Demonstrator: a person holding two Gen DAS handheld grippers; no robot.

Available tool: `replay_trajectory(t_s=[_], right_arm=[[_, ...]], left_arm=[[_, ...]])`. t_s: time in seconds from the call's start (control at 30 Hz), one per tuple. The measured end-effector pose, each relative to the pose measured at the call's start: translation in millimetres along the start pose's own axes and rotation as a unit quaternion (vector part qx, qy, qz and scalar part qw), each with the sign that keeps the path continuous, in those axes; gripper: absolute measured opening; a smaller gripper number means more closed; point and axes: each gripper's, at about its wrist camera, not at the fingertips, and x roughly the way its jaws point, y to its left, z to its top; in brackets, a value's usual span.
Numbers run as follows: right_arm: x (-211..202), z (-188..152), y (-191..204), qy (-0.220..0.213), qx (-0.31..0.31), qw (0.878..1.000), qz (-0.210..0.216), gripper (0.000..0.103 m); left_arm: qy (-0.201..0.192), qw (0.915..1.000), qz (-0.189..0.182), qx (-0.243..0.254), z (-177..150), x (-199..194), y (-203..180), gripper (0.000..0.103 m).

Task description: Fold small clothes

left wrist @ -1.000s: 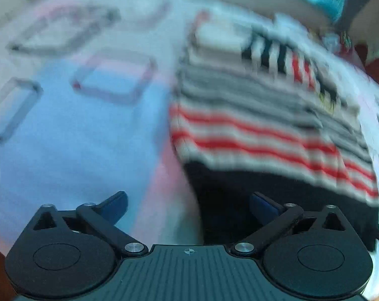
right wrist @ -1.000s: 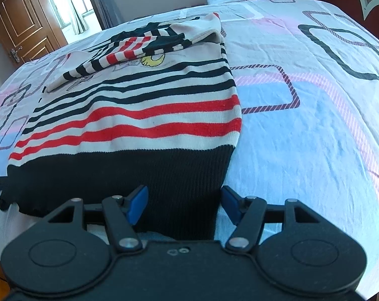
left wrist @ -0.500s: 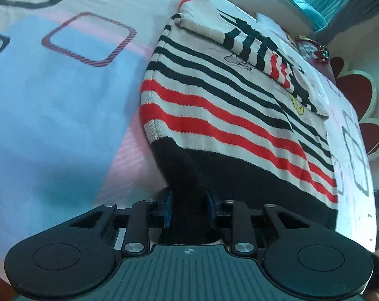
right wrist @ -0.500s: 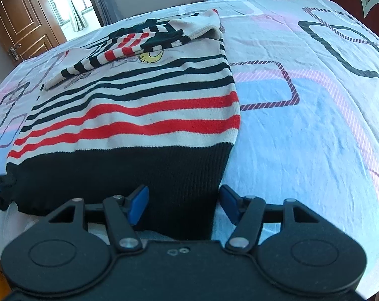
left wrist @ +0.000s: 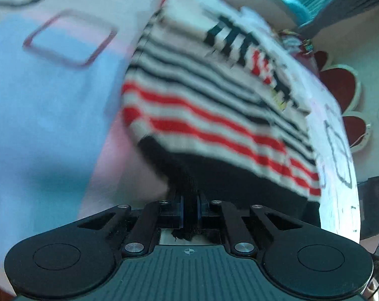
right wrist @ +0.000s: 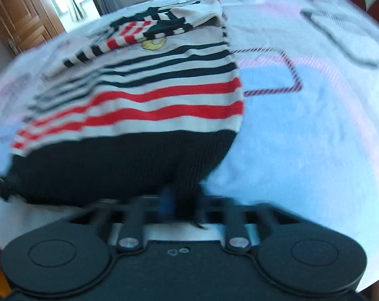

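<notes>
- On the bed [right wrist: 314, 130], the striped sweater [right wrist: 164, 95] lies flat on the patterned sheet, its black hem band [right wrist: 119, 165] nearest both cameras and its sleeves folded across the chest at the far end.
- Risk, uneven lift: each gripper holds only a small bunch of the hem band near one corner. If one hand rises or travels ahead of the other, the fold line would likely skew and the side edges would not meet.
- Risk, slip: the knit is thick and stretchy; a pull along the sweater could draw the pinched bunch out of either grip, dropping that corner.
- Risk, disturbed sleeves: a hasty carry toward the neckline could drag the folded sleeves [right wrist: 139, 32] out of place.
- Left gripper [left wrist: 190, 210]: jaws closed tight on a bunched fold of the hem band at the sweater's left corner; black knit fills the gap between them.
- Right gripper [right wrist: 183, 207]: blurred, yet the jaws appear clamped on the hem band near the sweater's right corner.
</notes>
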Motion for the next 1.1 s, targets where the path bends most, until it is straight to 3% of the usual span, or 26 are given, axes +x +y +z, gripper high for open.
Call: replay_trajectory(t_s=[0.13,0.27,0.43,0.6,0.87,1.1], right_arm=[[-10,11,4,-0.029,0.002,0.999,0.026,0.011],[-23,40,11,-0.081,0.004,0.995,0.051,0.010],[-25,101,13,-0.147,-0.006,0.987,0.067,0.010],[5,180,11,-0.188,-0.010,0.979,0.075,0.010],[92,292,0,-0.195,0.010,0.978,0.078,0.010],[161,341,-11,-0.165,0.022,0.984,0.062,0.010]], left_arm=[[-0.048,0.9984,-0.017,0.027,21,-6,-15,0.009],[-0.091,0.9951,-0.033,0.020,55,-7,-24,0.009],[-0.150,0.9874,-0.039,0.035,116,1,-45,0.009],[-0.185,0.9812,-0.037,0.039,185,36,-67,0.009],[-0.198,0.9802,-0.004,0.002,283,117,-82,0.009],[-0.179,0.9829,0.044,0.003,328,180,-81,0.009]])
